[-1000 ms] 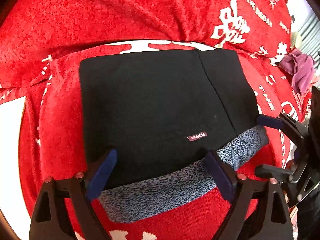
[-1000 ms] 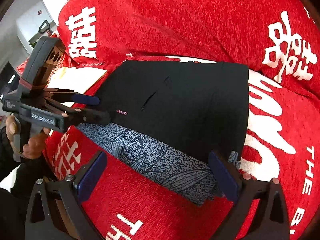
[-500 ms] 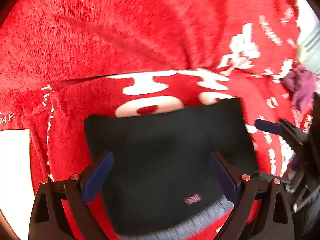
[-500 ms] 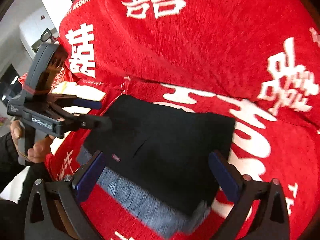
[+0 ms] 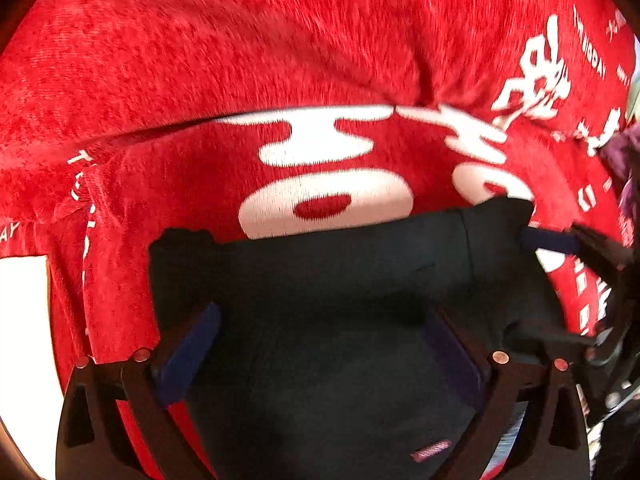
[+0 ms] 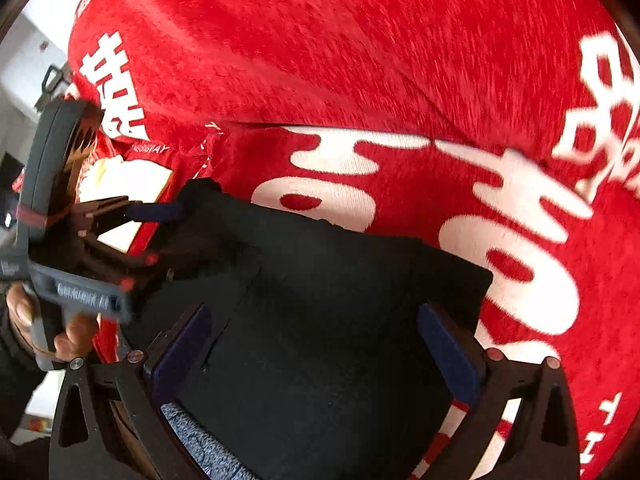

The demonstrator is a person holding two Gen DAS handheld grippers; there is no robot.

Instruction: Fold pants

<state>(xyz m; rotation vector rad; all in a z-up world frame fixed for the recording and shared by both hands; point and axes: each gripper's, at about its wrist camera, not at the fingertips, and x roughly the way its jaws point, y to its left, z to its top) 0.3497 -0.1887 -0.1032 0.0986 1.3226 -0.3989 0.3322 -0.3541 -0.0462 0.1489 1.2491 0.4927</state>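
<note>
The folded black pants (image 5: 340, 280) lie on the red cover, with a small label (image 5: 432, 450) near their front. My left gripper (image 5: 322, 316) hangs over them with its jaws opening; the black cloth lies under and between the fingers, and the pads do not press on it. In the right wrist view the left gripper (image 6: 168, 236) sits at the far left corner of the pants (image 6: 340, 320). My right gripper (image 6: 314, 314) stands open over the right half, gripping nothing. A grey patterned layer (image 6: 200, 444) peeks out at the near edge.
The red cover (image 5: 320, 60) with big white characters rises into a back cushion behind a seam. A purple cloth (image 5: 624, 152) lies at the far right. A white surface (image 5: 24, 320) shows at the left. A hand (image 6: 76, 336) holds the left gripper's handle.
Both grippers have moved from the near grey edge to above the black cloth. The pants sit lower in both views, and more white print shows beyond their far edge.
</note>
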